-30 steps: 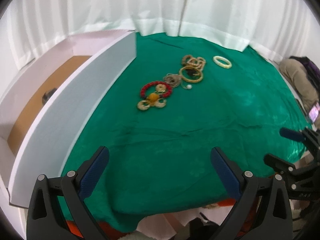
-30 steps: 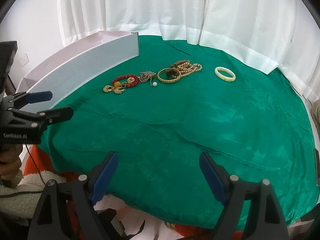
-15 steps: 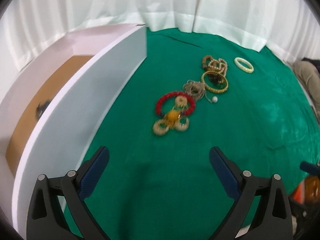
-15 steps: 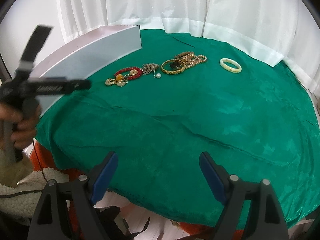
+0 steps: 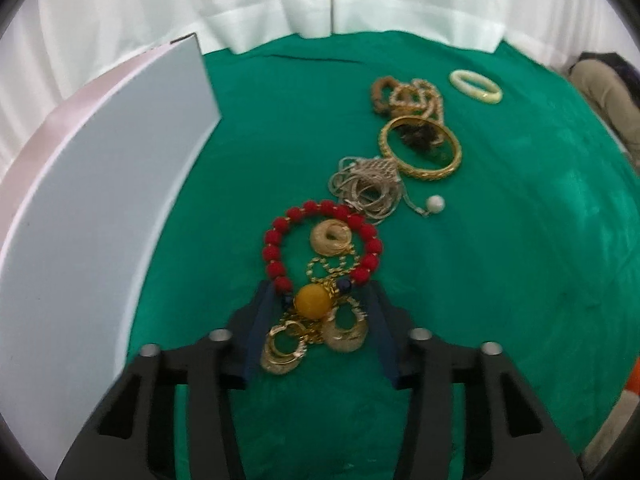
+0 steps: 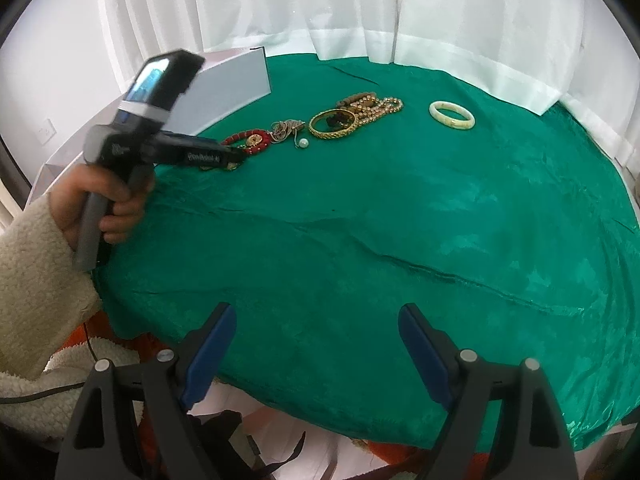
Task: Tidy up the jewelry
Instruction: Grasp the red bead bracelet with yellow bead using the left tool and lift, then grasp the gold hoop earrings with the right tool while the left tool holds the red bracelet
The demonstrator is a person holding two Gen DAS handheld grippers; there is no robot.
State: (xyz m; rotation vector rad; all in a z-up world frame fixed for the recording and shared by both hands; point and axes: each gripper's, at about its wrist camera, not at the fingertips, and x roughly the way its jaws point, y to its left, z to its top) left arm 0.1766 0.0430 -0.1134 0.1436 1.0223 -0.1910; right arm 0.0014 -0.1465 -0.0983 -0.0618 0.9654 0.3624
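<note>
grabbing the first bit of jewelry

the step in hand looks like the first pick-up. the left gripper [image 5: 316,320] has come down over the near end of the row of jewelry on the green desk [image 5: 500,280]. its fingers [image 5: 260,328] have just been closing and now stand narrow, one on each side of a gold chain with a yellow bead [image 5: 312,300] and gold rings. the bead and rings lie between the fingers, but i cannot tell if the pads press on them yet. the bottom of the red bead bracelet [image 5: 280,240] is very close to the left finger, so it may get caught too.

the right gripper [image 6: 316,336] hangs over the near edge of the desk with its fingers wide and nothing in them.

the rest of the jewelry lies farther along the row: a silver chain pile [image 5: 368,188] with a pearl [image 5: 435,203], a gold bangle [image 5: 420,148], a gold bead pile [image 5: 412,96], and a pale bangle [image 5: 475,86] off by itself. the white box [image 5: 100,208] stands just to the left.

next, i think the fingers need to shut a bit more on the chain, then lift it slowly so the red bracelet stays behind, and carry it to the box.
</note>
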